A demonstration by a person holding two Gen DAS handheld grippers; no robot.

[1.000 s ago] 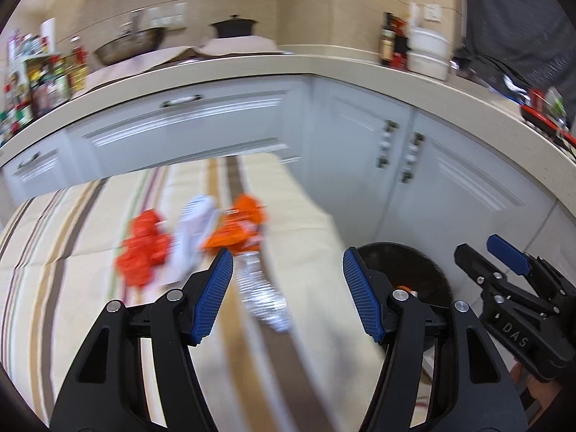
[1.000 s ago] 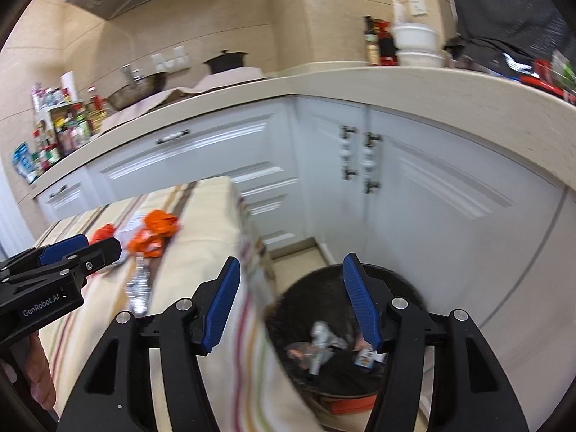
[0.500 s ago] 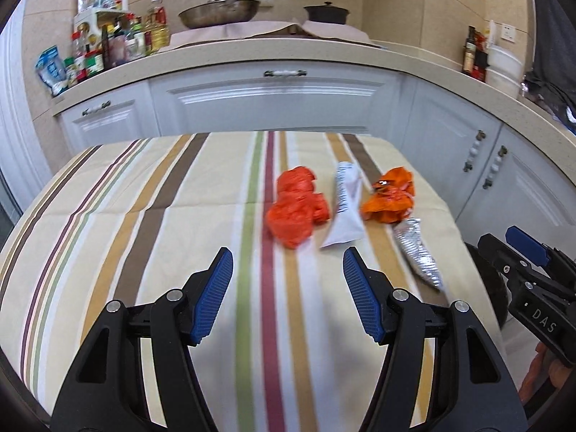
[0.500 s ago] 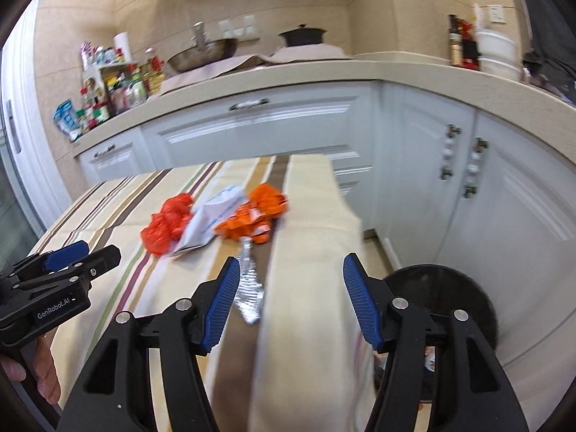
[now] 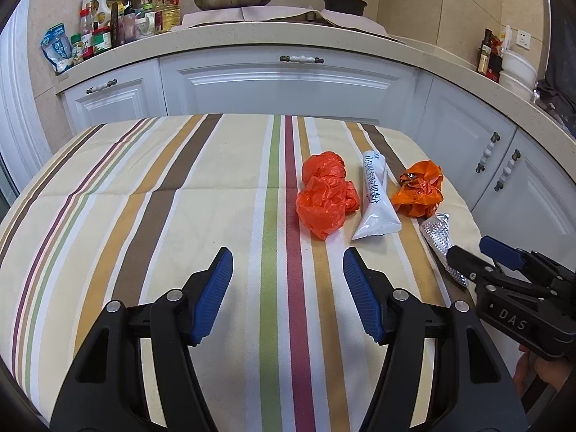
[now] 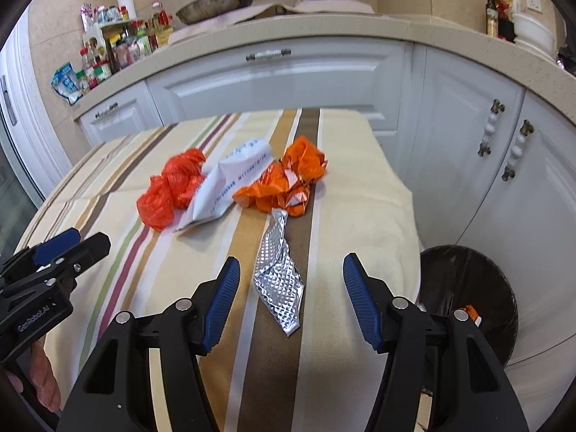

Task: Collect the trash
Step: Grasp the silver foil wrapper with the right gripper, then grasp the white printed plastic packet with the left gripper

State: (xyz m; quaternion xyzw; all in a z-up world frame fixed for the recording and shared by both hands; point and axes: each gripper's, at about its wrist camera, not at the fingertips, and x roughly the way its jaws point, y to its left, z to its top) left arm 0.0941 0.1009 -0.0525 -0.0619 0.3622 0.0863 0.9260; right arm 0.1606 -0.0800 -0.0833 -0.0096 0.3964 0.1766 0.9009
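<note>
Beside the striped table (image 6: 360, 187), a black bin (image 6: 468, 288); both grippers' jaws apart and empty, silver wrapper (image 6: 279, 273) ahead.

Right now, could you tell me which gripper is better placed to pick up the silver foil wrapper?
The right gripper: its open jaws already straddle the silver foil wrapper, with the black trash bin just beside it. The left gripper hangs over bare striped tablecloth.

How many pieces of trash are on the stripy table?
4, in a row: red bag leftmost, white packet beside it, orange wrapper next, silver foil nearest. Smaller bits may hide underneath.
</note>
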